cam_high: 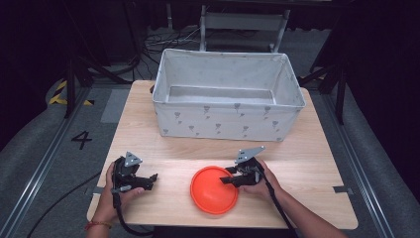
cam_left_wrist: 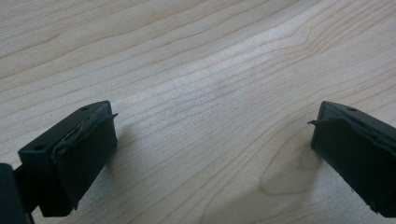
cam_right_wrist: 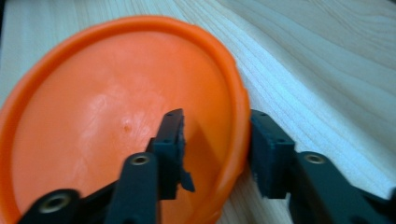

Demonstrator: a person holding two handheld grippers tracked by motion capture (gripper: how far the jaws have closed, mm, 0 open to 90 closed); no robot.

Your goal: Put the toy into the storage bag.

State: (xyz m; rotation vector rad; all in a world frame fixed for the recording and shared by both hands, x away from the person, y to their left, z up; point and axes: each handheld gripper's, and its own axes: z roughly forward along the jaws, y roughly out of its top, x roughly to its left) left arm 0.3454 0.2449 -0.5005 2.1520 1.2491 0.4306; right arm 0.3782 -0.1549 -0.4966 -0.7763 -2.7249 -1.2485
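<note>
Orange plastic plate (cam_high: 214,190) is seen near the table's (cam_high: 148,134) front edge. Right gripper (cam_right_wrist: 215,140) is seen straddling its rim, one jaw inside, one outside; actual pad contact is hard to make out. Left gripper (cam_left_wrist: 212,149) is held wide over bare wood. Fabric bin (cam_high: 227,94) is seen behind.

The orange dish (cam_right_wrist: 116,121) looks like smooth plastic with a soft sheen. Pale wood (cam_high: 163,153) tops the table, fine-grained and matt. The bin (cam_high: 223,121) is light printed cloth. Matt black plastic forms the right gripper (cam_right_wrist: 215,140), its pads frayed.
</note>
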